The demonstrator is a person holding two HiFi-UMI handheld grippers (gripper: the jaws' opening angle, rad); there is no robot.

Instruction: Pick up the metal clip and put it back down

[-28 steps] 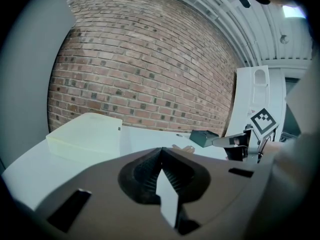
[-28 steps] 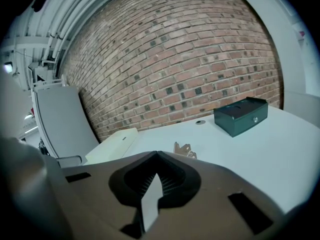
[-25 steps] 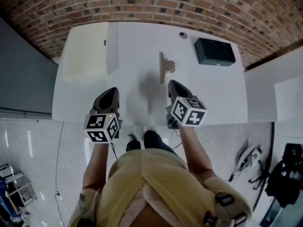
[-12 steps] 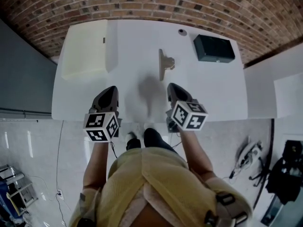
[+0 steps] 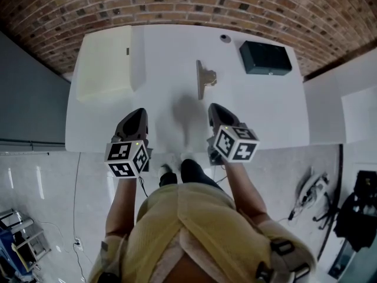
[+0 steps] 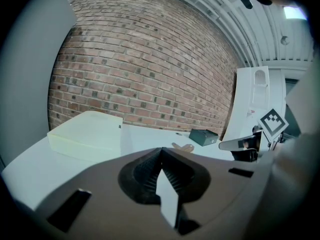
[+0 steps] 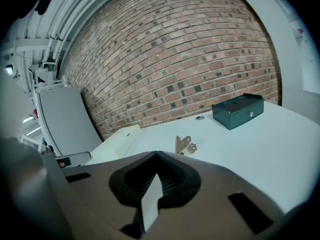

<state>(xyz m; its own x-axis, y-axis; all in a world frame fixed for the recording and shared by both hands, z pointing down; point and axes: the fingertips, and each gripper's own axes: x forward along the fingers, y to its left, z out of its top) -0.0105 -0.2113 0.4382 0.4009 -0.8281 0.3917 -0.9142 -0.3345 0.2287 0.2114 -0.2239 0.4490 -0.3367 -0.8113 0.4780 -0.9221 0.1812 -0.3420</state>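
Observation:
The metal clip (image 5: 204,78) lies on the white table (image 5: 265,111), past both grippers and nearer the right one; it also shows small in the right gripper view (image 7: 183,145) and the left gripper view (image 6: 183,147). My right gripper (image 5: 215,109) hovers over the table's near part, short of the clip, jaws shut and empty. My left gripper (image 5: 137,114) sits level with it to the left, jaws shut with nothing between them. Neither gripper touches the clip.
A dark green box (image 5: 265,58) stands at the table's far right, with a small round disc (image 5: 225,38) beside it. A pale cream slab (image 5: 106,63) covers the far left corner. A brick wall (image 5: 188,2) runs behind the table.
The right gripper has drawn back slightly toward the table's near edge. The left gripper and the clip have stayed where they were.

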